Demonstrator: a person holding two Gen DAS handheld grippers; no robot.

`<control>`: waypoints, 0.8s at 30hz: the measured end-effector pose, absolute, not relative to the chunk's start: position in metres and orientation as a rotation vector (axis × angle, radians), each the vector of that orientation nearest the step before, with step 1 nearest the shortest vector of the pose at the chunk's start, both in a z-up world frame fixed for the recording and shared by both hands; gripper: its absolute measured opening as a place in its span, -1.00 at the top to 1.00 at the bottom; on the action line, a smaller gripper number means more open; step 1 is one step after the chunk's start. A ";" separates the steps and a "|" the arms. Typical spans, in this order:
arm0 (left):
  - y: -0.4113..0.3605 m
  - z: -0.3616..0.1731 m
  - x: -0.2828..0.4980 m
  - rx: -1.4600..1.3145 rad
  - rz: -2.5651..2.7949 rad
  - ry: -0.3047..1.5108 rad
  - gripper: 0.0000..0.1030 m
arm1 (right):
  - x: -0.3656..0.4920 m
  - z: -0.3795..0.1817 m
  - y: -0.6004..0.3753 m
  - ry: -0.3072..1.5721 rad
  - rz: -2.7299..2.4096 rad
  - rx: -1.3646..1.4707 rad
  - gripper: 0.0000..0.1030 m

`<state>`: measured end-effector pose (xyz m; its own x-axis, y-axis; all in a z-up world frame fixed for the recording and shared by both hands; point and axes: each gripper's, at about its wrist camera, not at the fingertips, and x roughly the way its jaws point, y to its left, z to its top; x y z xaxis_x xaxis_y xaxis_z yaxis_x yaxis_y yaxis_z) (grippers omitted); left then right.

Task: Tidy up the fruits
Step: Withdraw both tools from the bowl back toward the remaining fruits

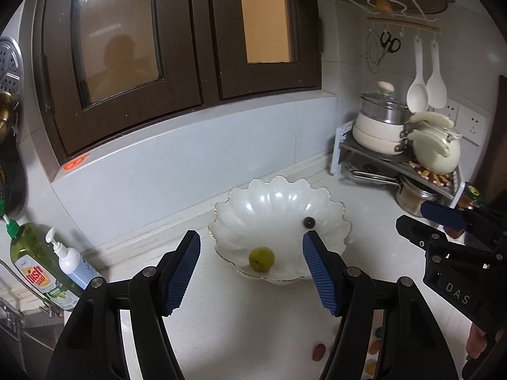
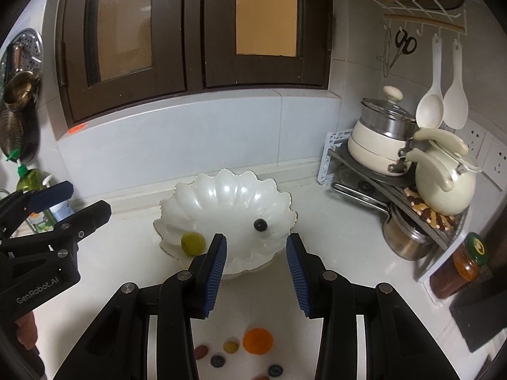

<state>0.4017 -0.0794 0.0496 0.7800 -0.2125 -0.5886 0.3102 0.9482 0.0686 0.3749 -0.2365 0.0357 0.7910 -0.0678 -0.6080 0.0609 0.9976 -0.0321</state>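
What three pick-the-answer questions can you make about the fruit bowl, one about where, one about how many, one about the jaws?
1. Where is the orange?
A. In the bowl
B. On the counter, in front of the bowl
C. On the rack

2. How many fruits lie in the bowl?
A. Two
B. Four
C. None

3. How do the jaws of the right gripper stand?
A. Shut on the orange
B. Shut on a spoon
C. Open, holding nothing

Answers:
1. B, the orange sits on the white counter near the gripper, outside the bowl.
2. A, only a green fruit and a dark berry are inside.
3. C, there is a clear gap between the blue pads with nothing in it.
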 end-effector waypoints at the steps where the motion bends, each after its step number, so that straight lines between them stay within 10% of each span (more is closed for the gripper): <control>1: -0.079 0.050 0.399 0.159 -0.290 0.617 -0.29 | 0.371 0.036 -0.236 0.651 -0.069 -0.011 0.21; 24: -0.073 0.039 0.334 0.188 -0.350 0.597 -0.29 | 0.306 0.016 -0.227 0.703 -0.098 0.042 0.21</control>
